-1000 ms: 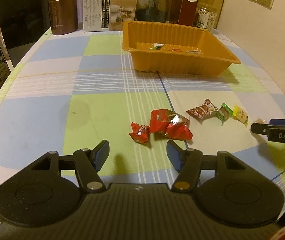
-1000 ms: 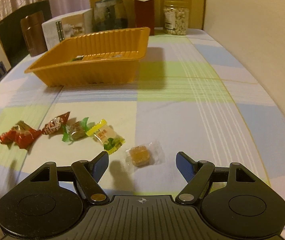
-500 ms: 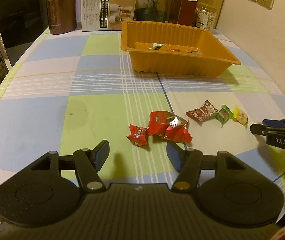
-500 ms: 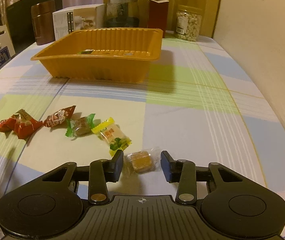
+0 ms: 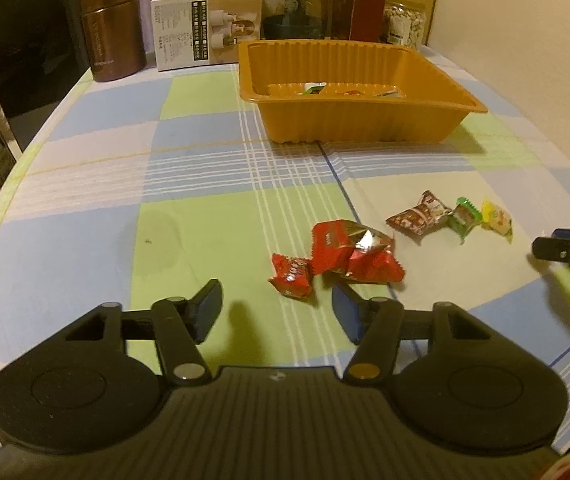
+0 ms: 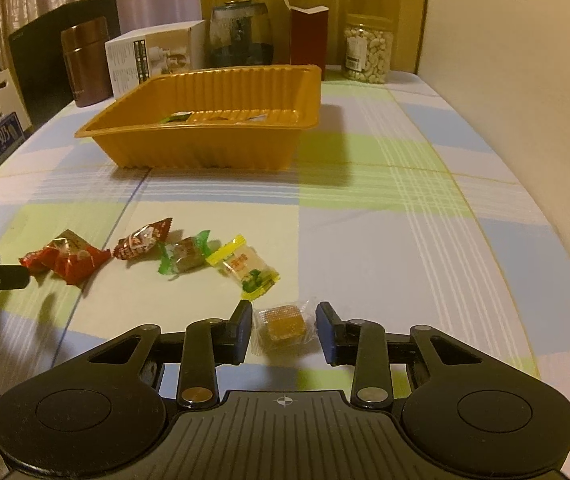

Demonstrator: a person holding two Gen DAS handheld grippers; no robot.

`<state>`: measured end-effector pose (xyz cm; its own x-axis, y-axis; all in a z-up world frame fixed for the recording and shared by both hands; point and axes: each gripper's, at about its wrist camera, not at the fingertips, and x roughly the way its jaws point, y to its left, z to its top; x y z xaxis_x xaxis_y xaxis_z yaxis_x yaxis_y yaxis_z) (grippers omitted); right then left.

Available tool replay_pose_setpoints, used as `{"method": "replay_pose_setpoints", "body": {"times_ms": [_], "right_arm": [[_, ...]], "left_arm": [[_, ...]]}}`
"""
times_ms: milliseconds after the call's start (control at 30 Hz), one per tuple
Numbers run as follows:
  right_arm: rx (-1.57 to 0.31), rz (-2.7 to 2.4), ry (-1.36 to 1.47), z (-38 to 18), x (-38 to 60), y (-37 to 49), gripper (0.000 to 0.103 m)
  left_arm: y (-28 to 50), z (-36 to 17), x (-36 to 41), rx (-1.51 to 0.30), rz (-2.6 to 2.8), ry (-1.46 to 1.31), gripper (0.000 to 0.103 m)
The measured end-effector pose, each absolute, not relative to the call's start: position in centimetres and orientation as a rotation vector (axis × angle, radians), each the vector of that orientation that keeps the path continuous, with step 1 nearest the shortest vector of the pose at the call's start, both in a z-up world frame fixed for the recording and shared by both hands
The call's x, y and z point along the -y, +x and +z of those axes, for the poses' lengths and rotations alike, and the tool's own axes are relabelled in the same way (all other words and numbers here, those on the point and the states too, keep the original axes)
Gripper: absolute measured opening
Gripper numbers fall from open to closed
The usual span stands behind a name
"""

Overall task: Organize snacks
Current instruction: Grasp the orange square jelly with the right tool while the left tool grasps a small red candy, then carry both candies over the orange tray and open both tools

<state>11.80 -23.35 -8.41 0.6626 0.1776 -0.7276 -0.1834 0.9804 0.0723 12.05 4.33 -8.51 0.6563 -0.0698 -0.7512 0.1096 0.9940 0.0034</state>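
An orange tray (image 5: 365,120) (image 6: 205,148) with a few wrapped snacks in it stands on the checked tablecloth. My left gripper (image 5: 275,308) is open, just short of a small red snack (image 5: 291,274) and a bigger red packet (image 5: 351,250). A brown snack (image 5: 419,216), a green candy (image 5: 463,218) and a yellow candy (image 5: 495,220) lie to the right. My right gripper (image 6: 283,328) has its jaws close around a clear-wrapped amber candy (image 6: 283,322), the pads near the wrapper's edges. The row of snacks also shows in the right wrist view: red (image 6: 69,260), brown (image 6: 143,238), green (image 6: 185,256), yellow (image 6: 245,268).
At the table's far edge stand a brown canister (image 5: 111,28), a white box (image 5: 205,28), a dark glass jar (image 5: 295,6), a dark red carton (image 6: 309,36) and a jar of nuts (image 6: 367,54). A wall runs along the right side (image 6: 525,100).
My right gripper has narrowed from wide open to close around the amber candy and moved in on it. My left gripper has edged toward the red snacks, still open.
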Motion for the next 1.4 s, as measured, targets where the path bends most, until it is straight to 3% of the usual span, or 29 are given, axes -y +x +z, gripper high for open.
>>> {"method": "replay_pose_setpoints", "body": {"times_ms": [233, 467, 1033, 1400], "right_arm": [[-0.83, 0.205, -0.004, -8.5, 23.1, 11.7, 0.035], [-0.832, 0.21, -0.01, -8.3, 22.7, 11.8, 0.035], [-0.768, 0.245, 0.006, -4.9, 21.1, 11.5, 0.035], [-0.679, 0.289, 0.055, -0.6, 20.2, 14.6, 0.035]], "left_arm": [[13.5, -8.8, -4.0, -0.835, -0.144, 0.112, 0.044], [14.3, -9.7, -3.3, -0.873, -0.181, 0.153, 0.022], [11.5, -5.6, -4.4, -0.83, -0.145, 0.049, 0.019], [15.3, -0.9, -2.6, -0.736, -0.214, -0.031, 0.019]]}}
